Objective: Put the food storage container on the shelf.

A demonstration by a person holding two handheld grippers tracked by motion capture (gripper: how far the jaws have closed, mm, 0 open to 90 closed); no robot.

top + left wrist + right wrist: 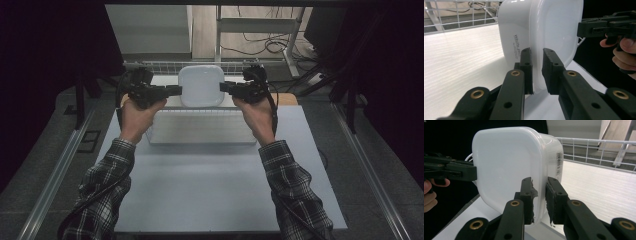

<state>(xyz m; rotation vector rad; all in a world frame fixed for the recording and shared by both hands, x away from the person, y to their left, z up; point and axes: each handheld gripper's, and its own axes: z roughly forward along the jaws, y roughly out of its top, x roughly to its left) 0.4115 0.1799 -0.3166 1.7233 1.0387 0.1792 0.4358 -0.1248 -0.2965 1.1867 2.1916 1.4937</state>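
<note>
White lidded container (201,86) up off the table (210,190), held level between 2 grippers above the far end, over the white wire basket (202,127). Left gripper (176,90) clamped on the container's left rim, jaws pinching the lid edge with the printed side wall just beside them; right gripper (224,87) doing the same on the opposite rim, barcode label (559,162) close to its jaws. Both hands wrapped around the handles, plaid sleeves (107,190) reaching in from the near edge.
</note>
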